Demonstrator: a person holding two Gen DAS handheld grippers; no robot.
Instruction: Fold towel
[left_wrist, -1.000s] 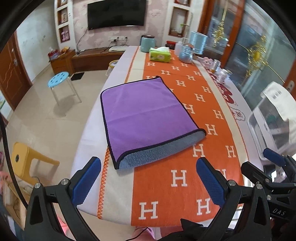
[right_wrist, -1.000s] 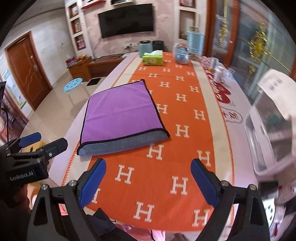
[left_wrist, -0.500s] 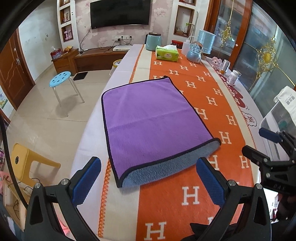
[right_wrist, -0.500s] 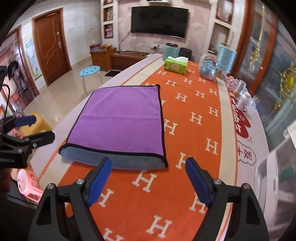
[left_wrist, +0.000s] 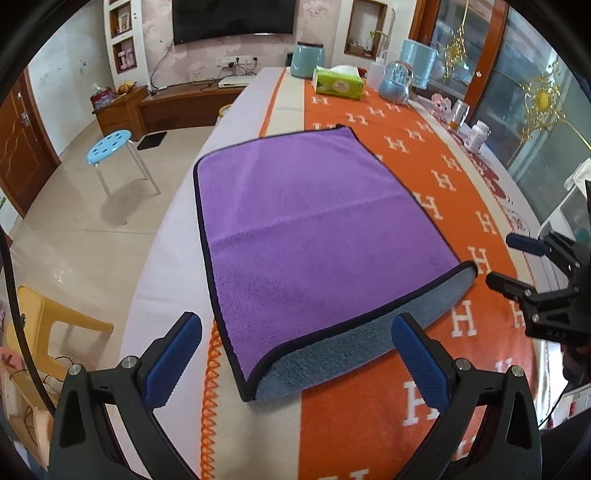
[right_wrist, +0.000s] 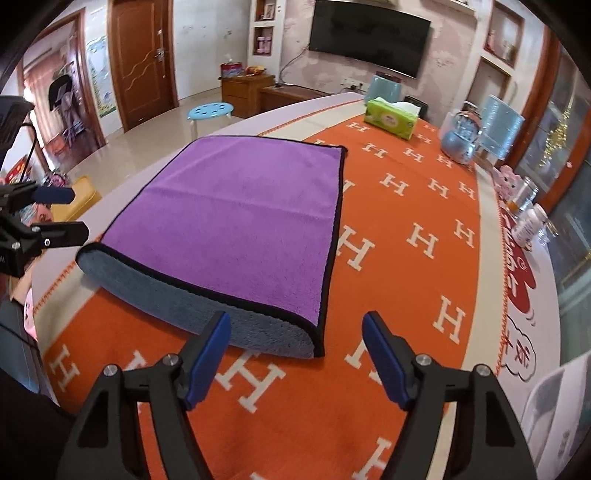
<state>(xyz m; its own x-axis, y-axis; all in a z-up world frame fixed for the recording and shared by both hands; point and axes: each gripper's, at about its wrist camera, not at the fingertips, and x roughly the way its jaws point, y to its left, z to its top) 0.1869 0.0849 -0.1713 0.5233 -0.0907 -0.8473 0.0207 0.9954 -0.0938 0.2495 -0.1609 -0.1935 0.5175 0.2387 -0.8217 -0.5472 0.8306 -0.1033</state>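
A purple towel (left_wrist: 306, 225) with a black hem and grey underside lies folded once on the orange H-patterned table cover, its rounded fold facing me. It also shows in the right wrist view (right_wrist: 240, 214). My left gripper (left_wrist: 295, 358) is open and empty, hovering just above the near left corner of the fold. My right gripper (right_wrist: 295, 354) is open and empty, just above the near right corner. Each gripper shows at the side of the other's view, the right gripper (left_wrist: 517, 258) and the left gripper (right_wrist: 55, 218).
A green tissue box (left_wrist: 338, 85), a teal kettle (left_wrist: 307, 60), a glass globe (left_wrist: 397, 83) and jars (left_wrist: 476, 134) stand at the table's far end. A blue stool (left_wrist: 110, 142) and a yellow chair (left_wrist: 48, 325) stand on the floor to the left.
Both grippers have moved forward and down toward the near fold of the towel, one over each corner. The towel has not moved.
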